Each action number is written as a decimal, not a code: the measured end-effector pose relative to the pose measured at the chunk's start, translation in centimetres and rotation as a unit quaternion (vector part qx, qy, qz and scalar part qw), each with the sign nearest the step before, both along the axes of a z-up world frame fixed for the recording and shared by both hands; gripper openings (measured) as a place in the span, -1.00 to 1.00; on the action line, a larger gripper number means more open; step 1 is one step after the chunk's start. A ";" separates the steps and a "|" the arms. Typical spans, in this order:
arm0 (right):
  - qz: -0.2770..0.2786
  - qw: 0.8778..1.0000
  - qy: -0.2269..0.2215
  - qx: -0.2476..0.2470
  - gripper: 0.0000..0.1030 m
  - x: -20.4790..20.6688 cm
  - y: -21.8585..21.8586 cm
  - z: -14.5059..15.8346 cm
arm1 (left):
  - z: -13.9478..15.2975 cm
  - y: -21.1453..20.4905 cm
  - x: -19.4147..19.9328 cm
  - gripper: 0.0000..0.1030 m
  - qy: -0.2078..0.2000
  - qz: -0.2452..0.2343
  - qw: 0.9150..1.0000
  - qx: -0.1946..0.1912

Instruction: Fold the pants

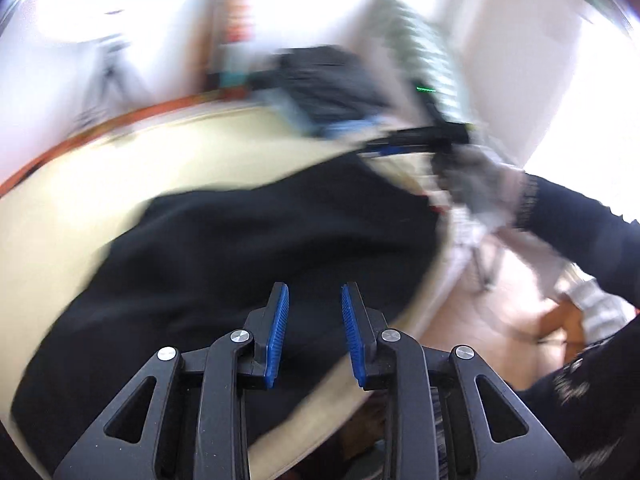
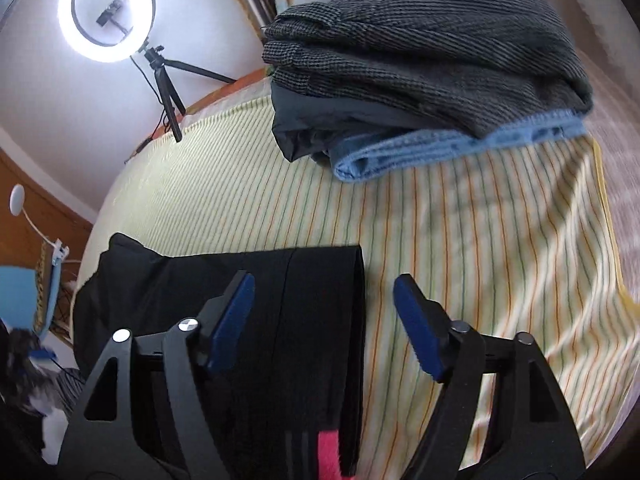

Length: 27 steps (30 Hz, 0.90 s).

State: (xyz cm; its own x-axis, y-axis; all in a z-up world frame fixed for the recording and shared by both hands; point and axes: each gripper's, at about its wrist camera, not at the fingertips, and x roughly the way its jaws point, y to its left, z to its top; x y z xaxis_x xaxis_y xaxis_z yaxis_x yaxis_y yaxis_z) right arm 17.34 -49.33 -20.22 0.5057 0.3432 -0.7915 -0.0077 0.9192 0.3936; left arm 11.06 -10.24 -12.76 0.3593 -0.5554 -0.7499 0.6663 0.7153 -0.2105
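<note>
Black pants (image 2: 280,340) lie on a striped yellow cloth (image 2: 480,240) over the table, their straight edge toward the middle and a red patch (image 2: 329,452) near the bottom. My right gripper (image 2: 324,320) is open and empty just above the pants' right edge. In the blurred left wrist view the pants (image 1: 240,248) spread across the cloth. My left gripper (image 1: 314,320) is open and empty over their near edge. The right gripper (image 1: 416,138), held by a gloved hand, shows at the pants' far corner.
A pile of folded dark grey, black and blue garments (image 2: 420,60) sits at the far side of the cloth. A ring light on a tripod (image 2: 108,12) stands beyond the table's far edge. The floor (image 1: 500,300) lies past the table's right edge.
</note>
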 end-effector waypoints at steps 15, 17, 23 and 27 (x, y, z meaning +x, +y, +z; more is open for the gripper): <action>0.052 0.998 -0.016 -0.024 -0.63 -0.5 3.7 -0.6 | -7.6 17.5 2.7 -0.50 0.101 0.250 0.961 0.066; 0.047 0.997 -0.035 -0.040 -0.68 -1.4 4.3 0.9 | -7.5 17.6 2.6 -0.50 0.098 0.249 0.962 0.059; 0.058 0.981 -0.099 -0.159 -0.76 -1.0 5.2 5.4 | -7.6 18.1 3.2 -0.50 0.102 0.241 0.964 0.049; 0.071 0.973 -0.066 -0.212 -0.75 1.8 6.0 2.6 | -7.6 18.4 3.3 -0.50 0.098 0.232 0.967 0.049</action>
State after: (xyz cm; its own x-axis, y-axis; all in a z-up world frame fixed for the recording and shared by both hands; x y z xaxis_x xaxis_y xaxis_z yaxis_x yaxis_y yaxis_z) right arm 19.18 -43.38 -17.60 0.5841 0.0744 -0.8082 -0.1706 0.9848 -0.0327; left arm 14.34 8.14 -20.33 0.3988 -0.2915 -0.8695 0.2230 0.9505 -0.2164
